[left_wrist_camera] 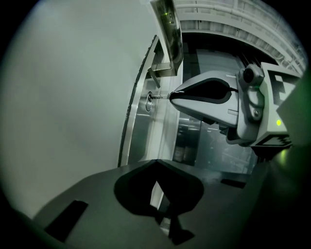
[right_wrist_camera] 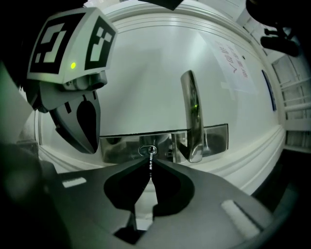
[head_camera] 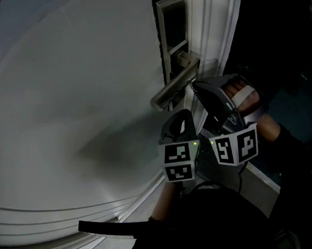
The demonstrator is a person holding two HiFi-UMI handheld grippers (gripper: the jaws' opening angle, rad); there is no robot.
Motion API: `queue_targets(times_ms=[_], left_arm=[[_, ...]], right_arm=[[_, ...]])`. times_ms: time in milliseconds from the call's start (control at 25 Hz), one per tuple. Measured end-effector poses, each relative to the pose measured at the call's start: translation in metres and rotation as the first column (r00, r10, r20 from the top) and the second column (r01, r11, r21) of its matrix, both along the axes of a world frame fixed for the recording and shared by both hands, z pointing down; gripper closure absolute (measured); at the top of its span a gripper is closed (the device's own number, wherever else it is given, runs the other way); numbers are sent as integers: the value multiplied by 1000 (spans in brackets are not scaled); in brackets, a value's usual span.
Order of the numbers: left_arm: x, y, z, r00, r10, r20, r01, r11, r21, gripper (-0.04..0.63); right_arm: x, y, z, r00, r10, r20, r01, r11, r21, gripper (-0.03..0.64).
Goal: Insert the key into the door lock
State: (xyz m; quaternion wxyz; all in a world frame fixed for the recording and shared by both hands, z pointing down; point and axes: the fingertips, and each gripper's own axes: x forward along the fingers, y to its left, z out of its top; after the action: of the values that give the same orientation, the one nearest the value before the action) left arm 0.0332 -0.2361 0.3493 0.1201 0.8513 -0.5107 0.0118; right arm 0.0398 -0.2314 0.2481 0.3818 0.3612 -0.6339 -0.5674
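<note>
In a dim doorway a plain white door (head_camera: pixel 78 73) fills the background. The right gripper (right_wrist_camera: pixel 150 161) has its jaws pinched tight on a small silver toothed key (right_wrist_camera: pixel 151 154), whose blade points straight out ahead of the jaw tips. The key's tip sits at the mouth of the round chrome keyhole (right_wrist_camera: pixel 147 150), directly in front of the gripper on the long brushed-steel lock plate (head_camera: pixel 172 29). How far the blade has gone in cannot be told. The steel lever handle (right_wrist_camera: pixel 192 116) juts out above and to the right of the jaws, close to them but not touching. The left gripper (left_wrist_camera: pixel 156 161) hangs just beside the right one, on its left. Its jaws are drawn together on nothing, and it plays no visible part.

The step in hand looks to be seating the key, and the task appears close to done. Doing it well likely means holding the blade square to the keyhole slot and pushing gently along the gripper's own axis, with no sideways lean. The key is thin and gripped by little of its length, so a skewed push could twist it in the jaws or jam it. The handle overhead leaves scant room, and any lift of the gripper risks a knock.
</note>
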Motion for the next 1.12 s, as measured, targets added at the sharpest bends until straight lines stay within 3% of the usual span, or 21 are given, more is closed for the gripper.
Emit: queue_targets(times_ms=[120, 1120], left_arm=[[-2, 0, 0, 1000, -7, 0, 7, 1000, -3, 595], [-9, -1, -1, 1000, -17, -19, 17, 1000, -1, 595]], right_arm=[[-3, -2, 1, 999, 6, -42, -4, 999, 51, 604], [-6, -5, 1, 999, -1, -40, 2, 999, 32, 604]])
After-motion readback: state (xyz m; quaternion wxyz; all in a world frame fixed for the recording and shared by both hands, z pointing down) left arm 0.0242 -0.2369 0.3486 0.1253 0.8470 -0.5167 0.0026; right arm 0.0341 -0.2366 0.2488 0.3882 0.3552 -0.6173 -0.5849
